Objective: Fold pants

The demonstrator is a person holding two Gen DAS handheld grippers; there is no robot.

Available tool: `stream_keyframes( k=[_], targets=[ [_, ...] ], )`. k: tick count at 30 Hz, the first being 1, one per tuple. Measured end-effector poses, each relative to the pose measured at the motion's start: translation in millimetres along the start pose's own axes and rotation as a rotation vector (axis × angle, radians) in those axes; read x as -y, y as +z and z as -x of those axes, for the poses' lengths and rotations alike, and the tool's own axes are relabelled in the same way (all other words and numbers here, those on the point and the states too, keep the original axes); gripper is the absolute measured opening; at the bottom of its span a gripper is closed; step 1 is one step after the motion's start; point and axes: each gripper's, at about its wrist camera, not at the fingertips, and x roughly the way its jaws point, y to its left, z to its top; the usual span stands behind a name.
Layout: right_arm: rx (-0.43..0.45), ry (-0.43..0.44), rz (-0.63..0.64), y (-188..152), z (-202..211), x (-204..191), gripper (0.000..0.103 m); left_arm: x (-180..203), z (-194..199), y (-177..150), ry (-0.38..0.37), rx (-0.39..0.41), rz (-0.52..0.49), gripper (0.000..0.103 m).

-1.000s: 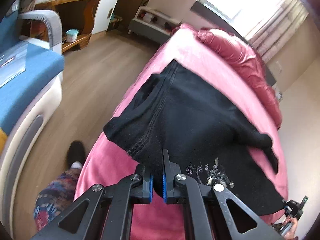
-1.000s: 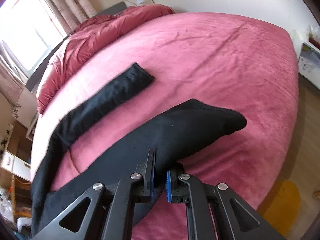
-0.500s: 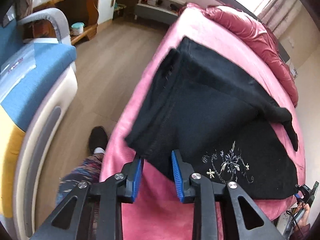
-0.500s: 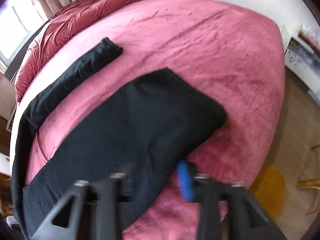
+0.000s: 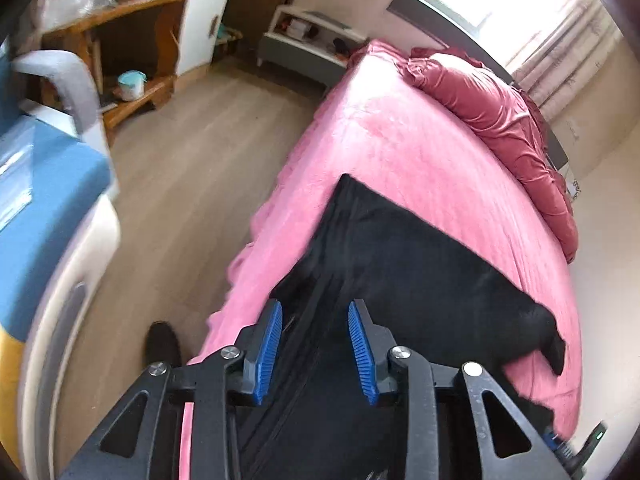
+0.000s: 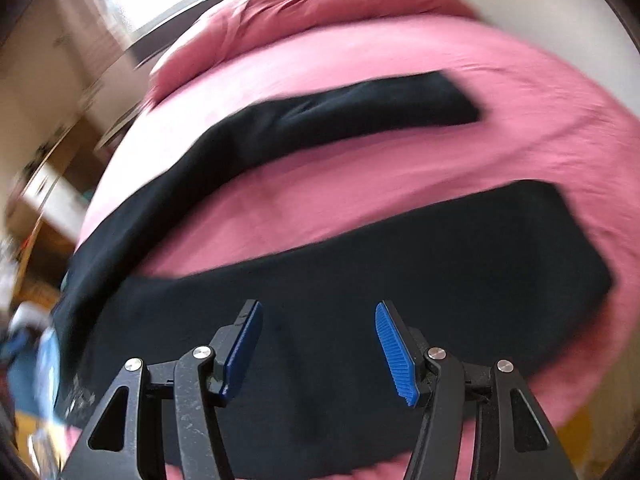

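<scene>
Black pants [image 5: 404, 276] lie spread on the pink bed [image 5: 400, 152]. In the left wrist view my left gripper [image 5: 316, 340] is open and empty, just above the waist end near the bed's left edge. In the blurred right wrist view the pants [image 6: 360, 292] show two legs apart, the near leg wide and the far leg [image 6: 360, 112] stretching to the right. My right gripper [image 6: 318, 340] is open wide and empty above the near leg.
A rumpled red duvet [image 5: 492, 108] lies at the head of the bed. A blue and white sofa [image 5: 36, 208] stands left across the wooden floor [image 5: 192, 184]. A person's foot [image 5: 162, 344] stands by the bed edge. Wooden shelves [image 5: 120, 40] and a low cabinet [image 5: 308, 36] line the far wall.
Both grippers have let go of the pants and opened. The pants now lie flat on the bed. The right view has swung and is blurred.
</scene>
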Motion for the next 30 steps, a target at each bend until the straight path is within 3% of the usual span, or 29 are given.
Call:
stream_keyframes(
  k=[4,8,14,19,28,29,30],
  targets=[
    [-0.065,0.098,0.085,-5.1,-33.0,-52.4,0.060,16.9,-48.8,32.0,-0.025,-0.067,0.044,0.035],
    [-0.105,0.125,0.157,-13.0,-57.9,-82.5,0.060,24.0,-94.4,61.8,-0.079,-0.130,0.158,0.036],
    [-0.145,0.119,0.136,-14.1,-75.7,-81.0,0.063,28.9,-142.0,90.4,-0.089,-0.151,0.311,0.036],
    [-0.151,0.099,0.163,-22.6,-87.9,-85.6,0.067,26.5,-170.2,106.5,-0.075,-0.188,0.377,0.036],
    [-0.140,0.091,0.162,-25.6,-103.6,-107.0,0.082,44.6,-188.6,120.2,0.048,-0.318,0.313,0.035],
    [-0.137,0.087,0.166,-26.1,-103.1,-108.0,0.082,48.1,-189.1,120.5,0.071,-0.324,0.285,0.032],
    [-0.136,0.085,0.168,-25.2,-103.8,-108.0,0.082,51.0,-188.0,120.3,0.095,-0.319,0.260,0.021]
  ],
)
